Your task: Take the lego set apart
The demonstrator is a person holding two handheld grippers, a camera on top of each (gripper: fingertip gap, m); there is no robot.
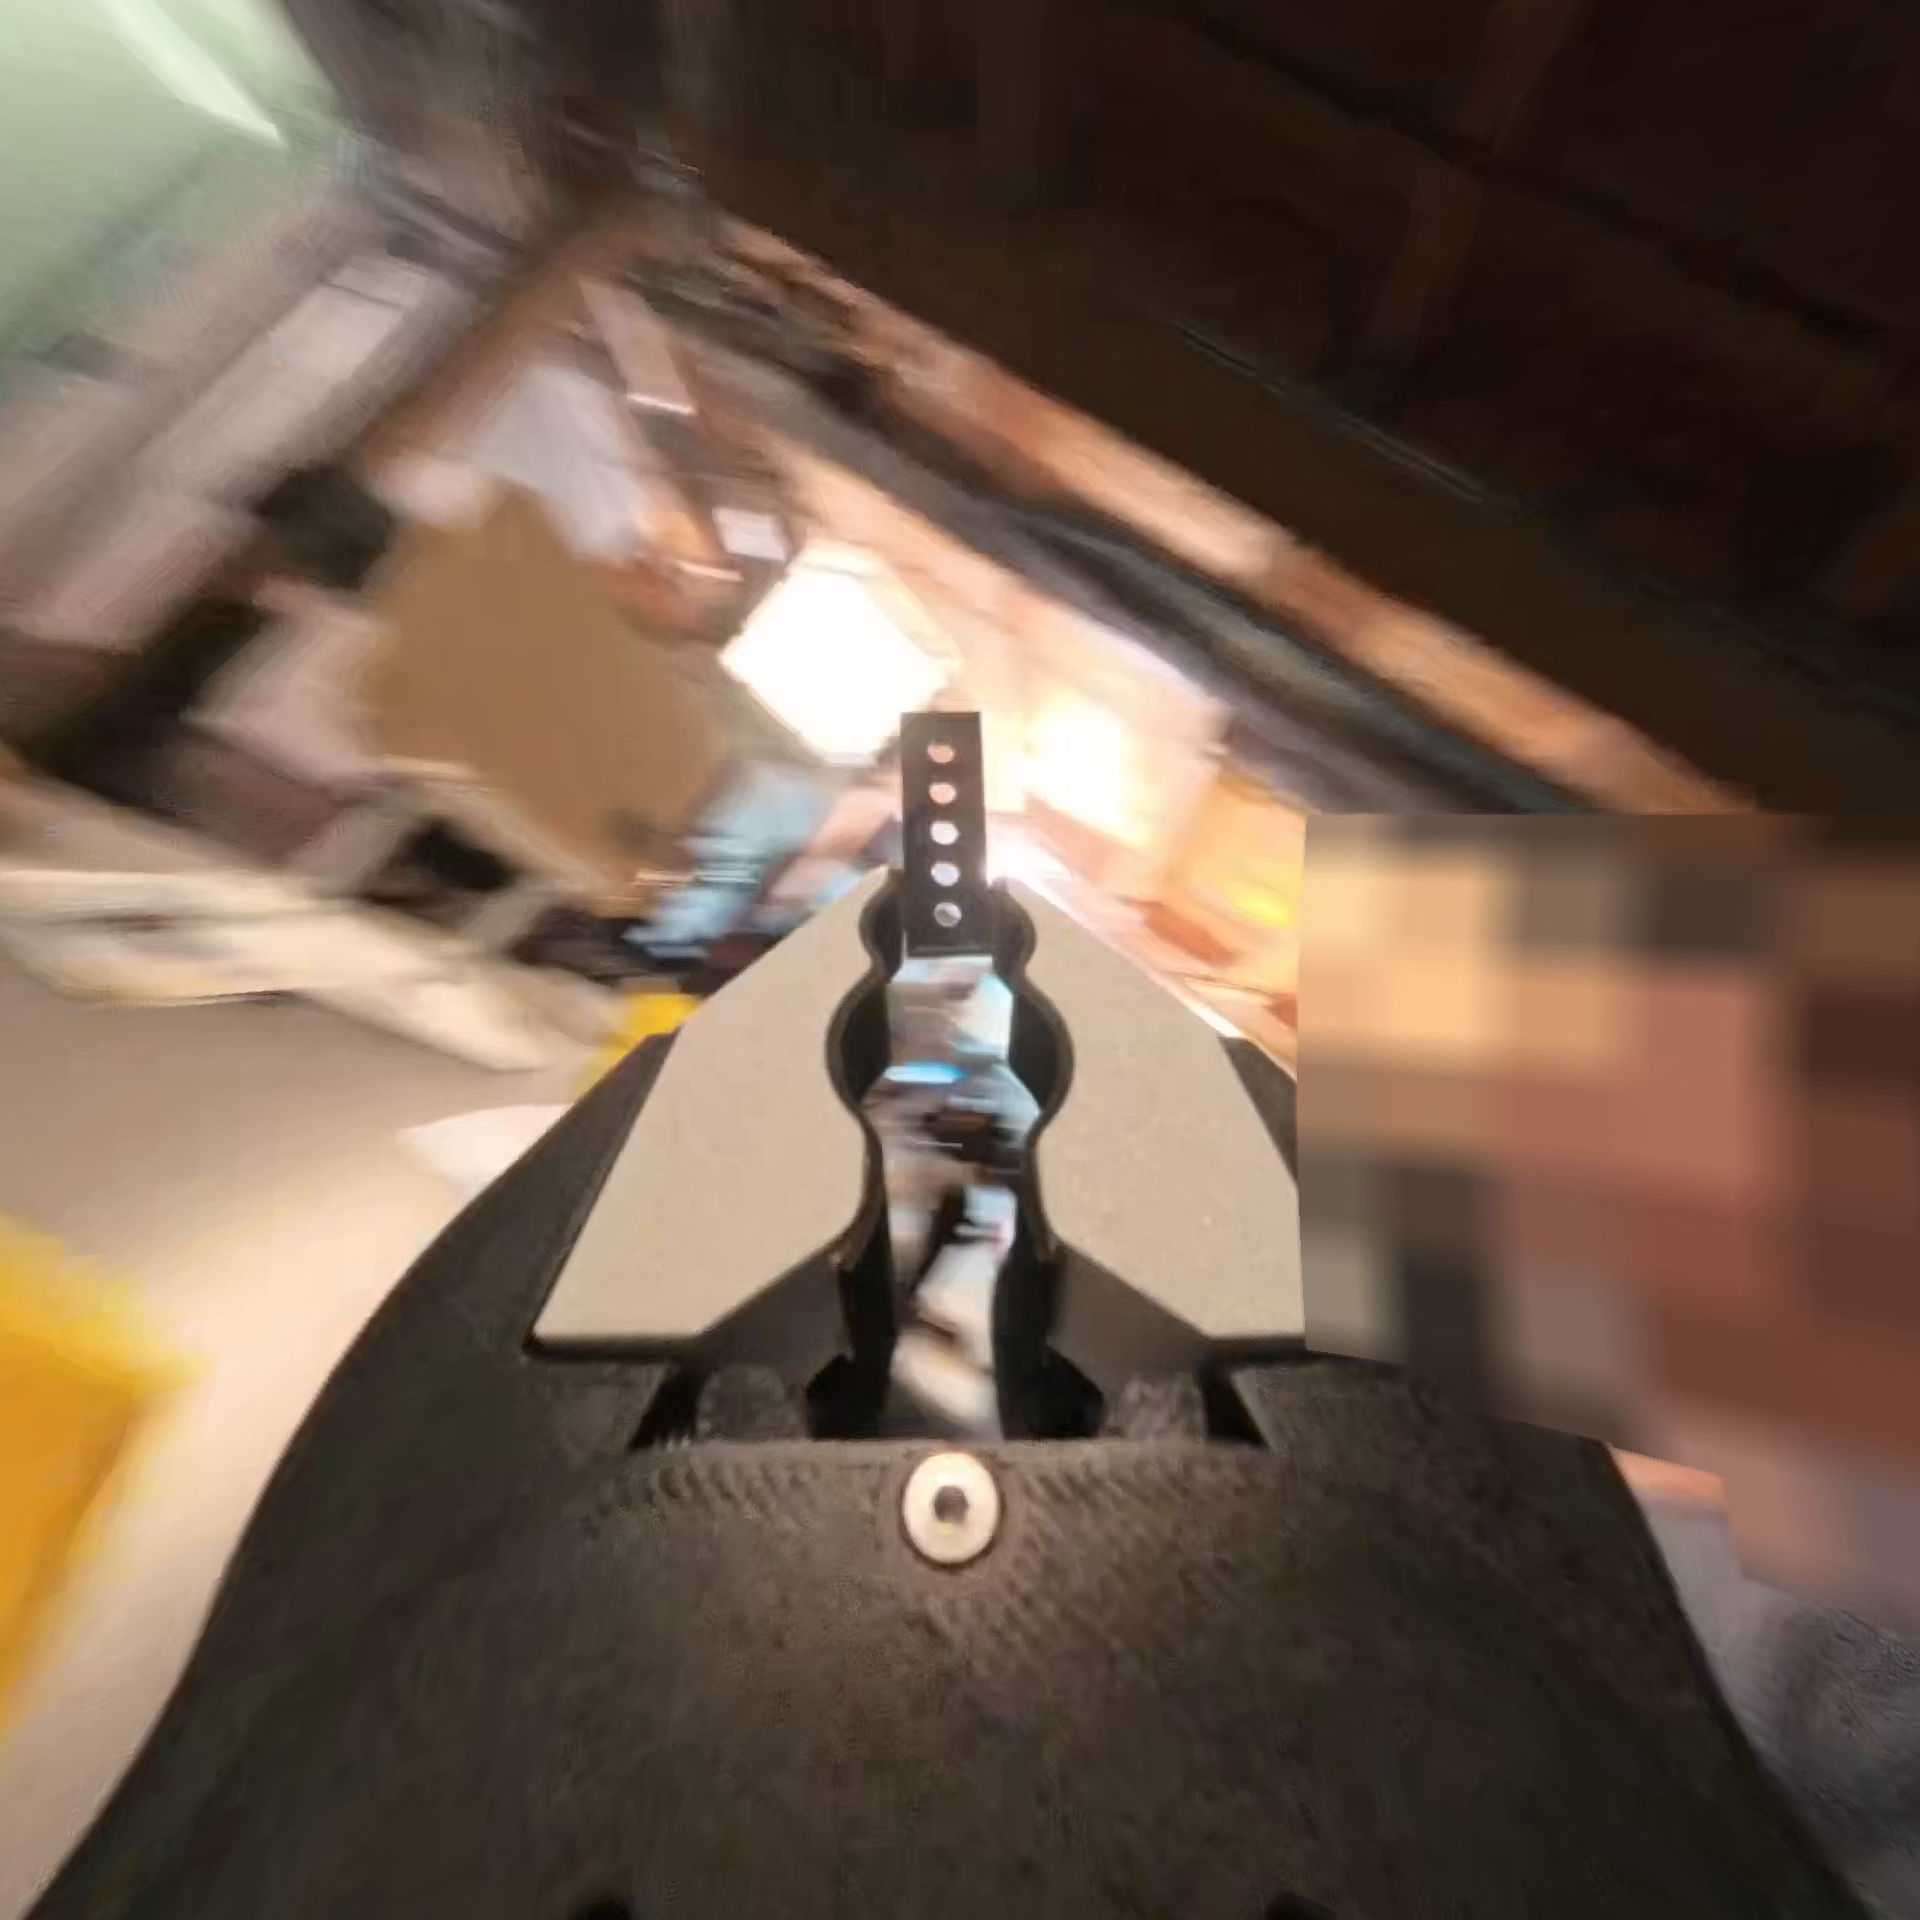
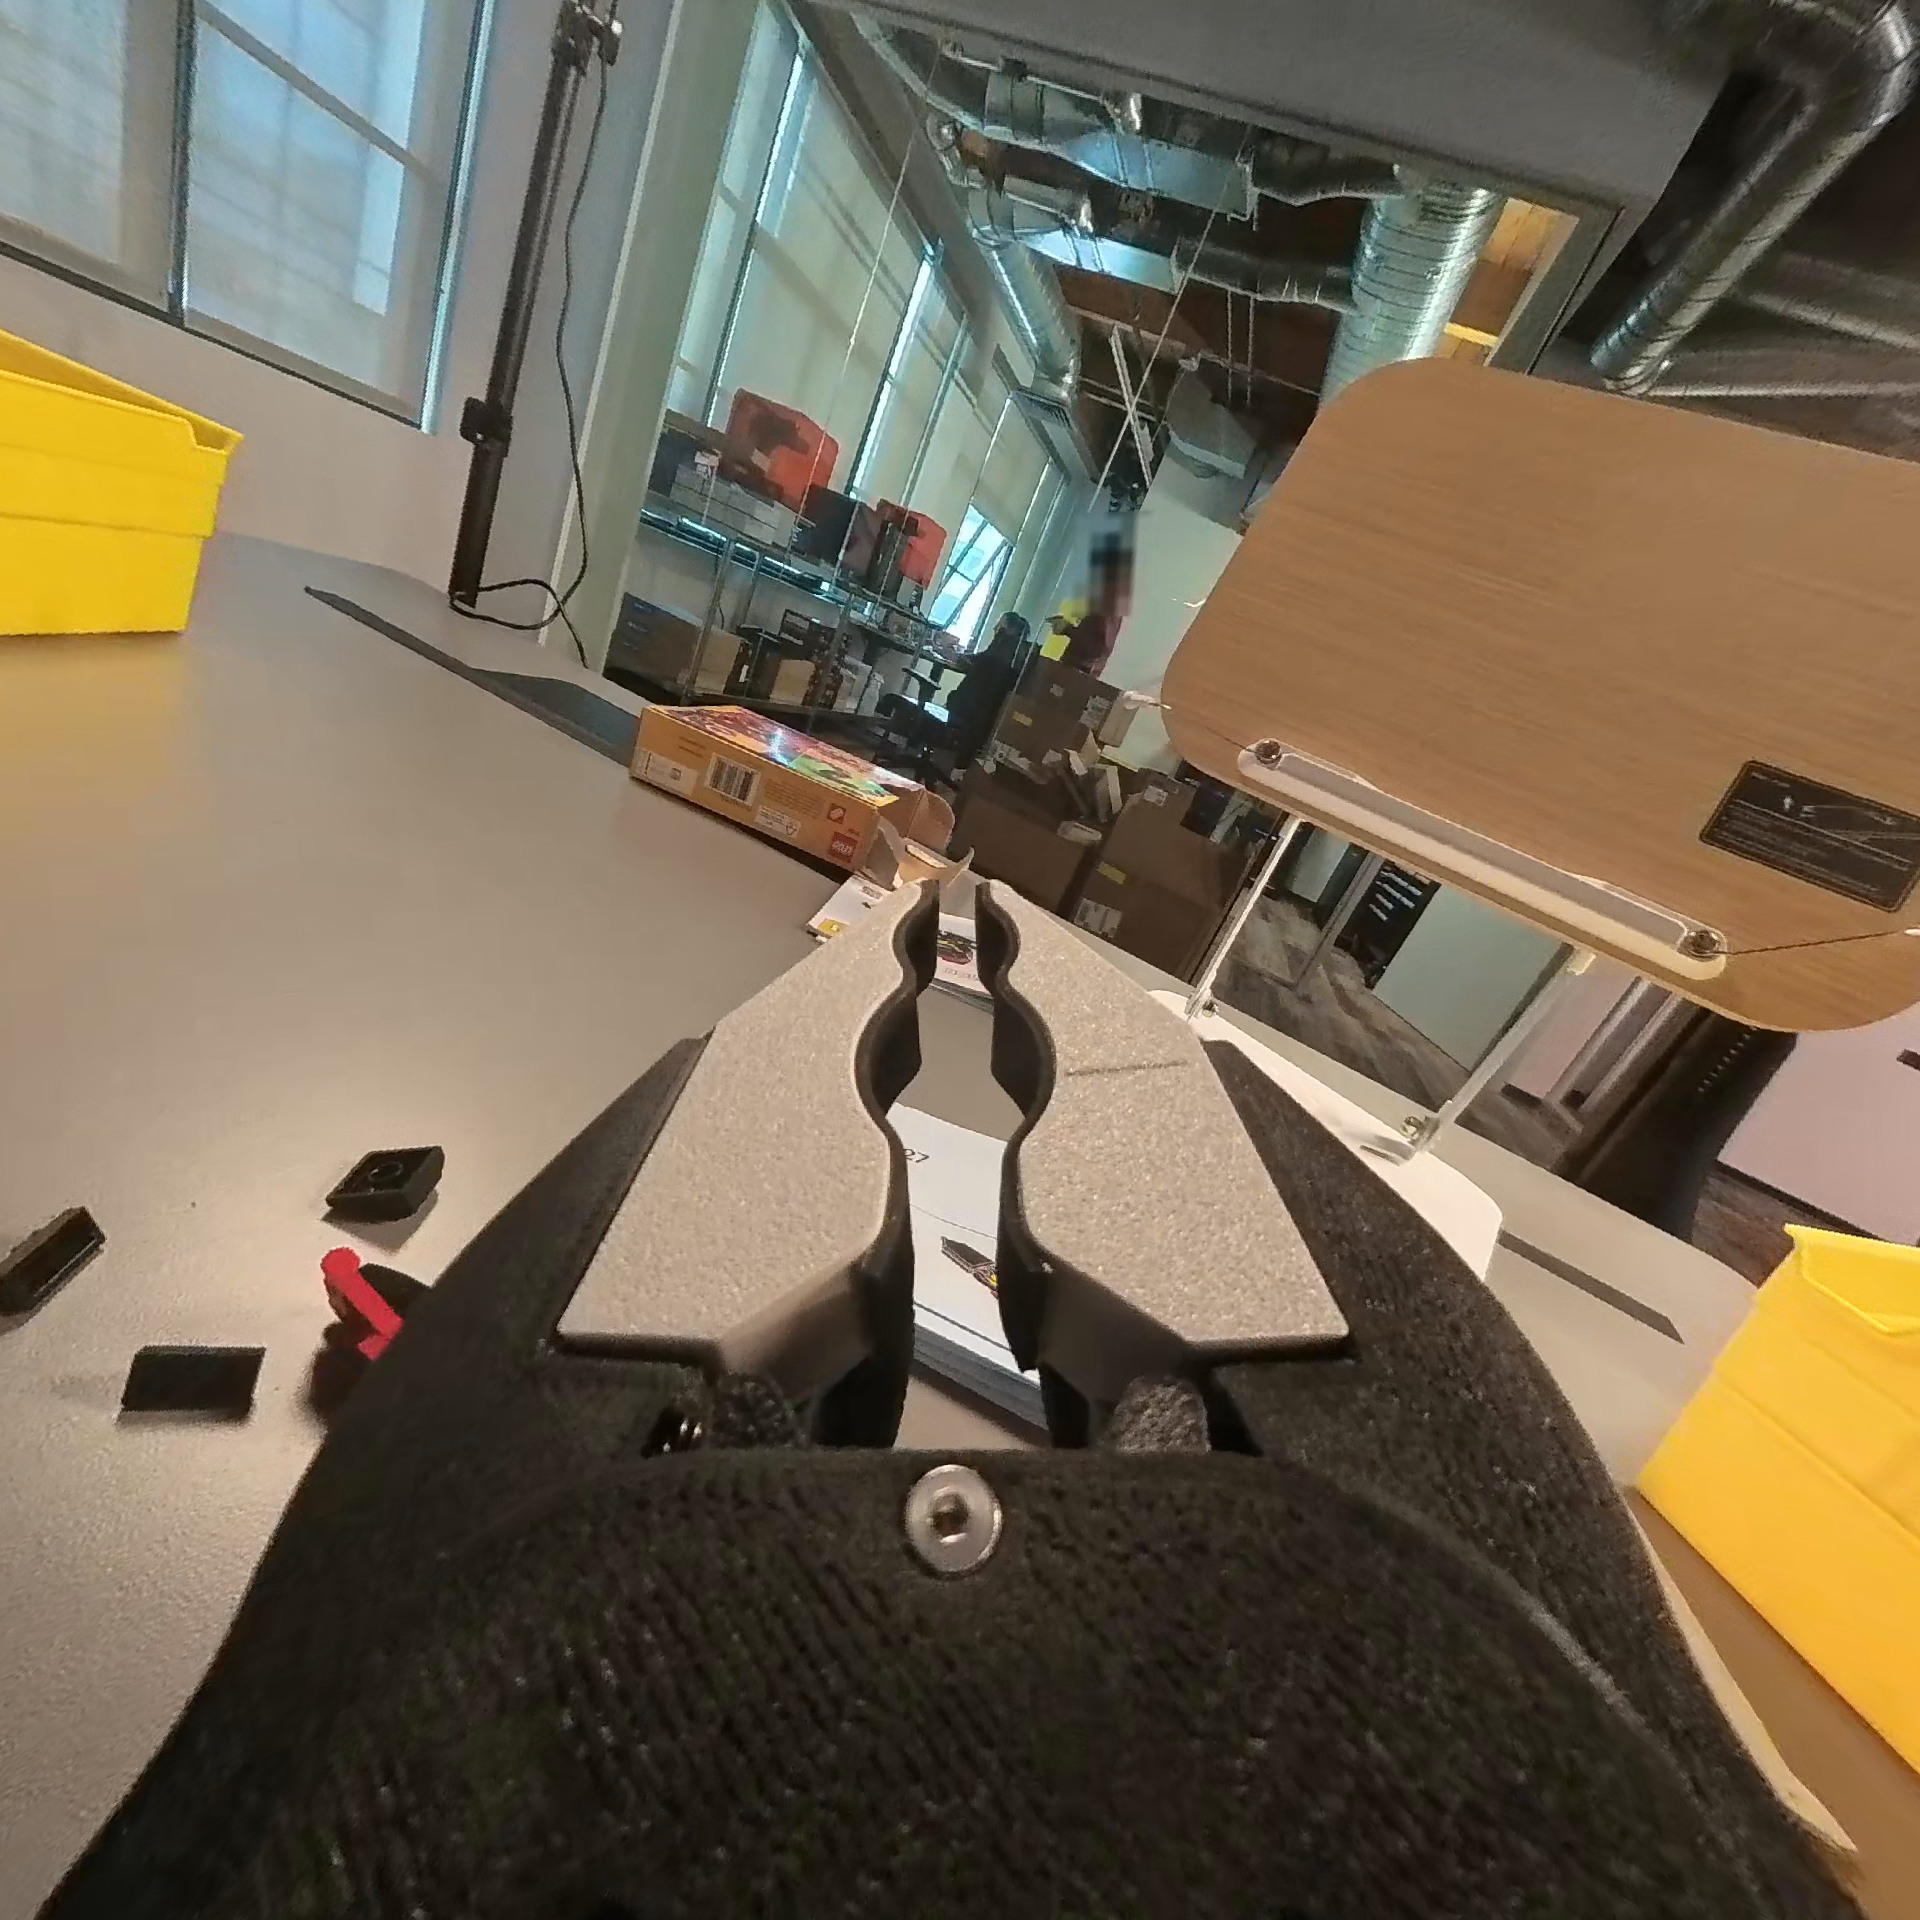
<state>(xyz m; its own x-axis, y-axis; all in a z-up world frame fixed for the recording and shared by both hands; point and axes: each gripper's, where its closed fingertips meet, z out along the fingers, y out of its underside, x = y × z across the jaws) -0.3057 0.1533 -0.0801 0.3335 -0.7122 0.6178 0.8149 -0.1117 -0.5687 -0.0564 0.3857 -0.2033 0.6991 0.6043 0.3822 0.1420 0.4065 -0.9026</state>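
Beam: a black beam with a row of holes [image 1: 943,831], stiff and light, stands upright at the tip of the left tool [image 1: 943,914], lifted off the tabletop; the left view is smeared with motion blur.
Left tool: closed on the beam's lower end, the rest of the beam sticking out past the fingers.
Handling: small hard plastic, likely slick; a hold across the flat sides near one end looks safest, since a tip-only pinch may let it pivot.
Loose pieces: three black pieces, a square tile [image 2: 385,1181], a bar [image 2: 47,1256] and a flat plate [image 2: 192,1378], and a red piece [image 2: 358,1317] lie apart on the tabletop [image 2: 364,883], near left of the right tool [image 2: 958,914].
Right tool: jaws a narrow gap apart, holding nothing, low over the booklet [image 2: 951,1195].
Box: an orange carton [image 2: 764,784], far centre, end flap open; contents hidden.
Bins: yellow bin [image 2: 94,509] far left, another [image 2: 1808,1455] near right; insides not visible.
Stand: a wooden board on a stand [image 2: 1558,675], far right.
Progress: judged partway, several pieces already separated.
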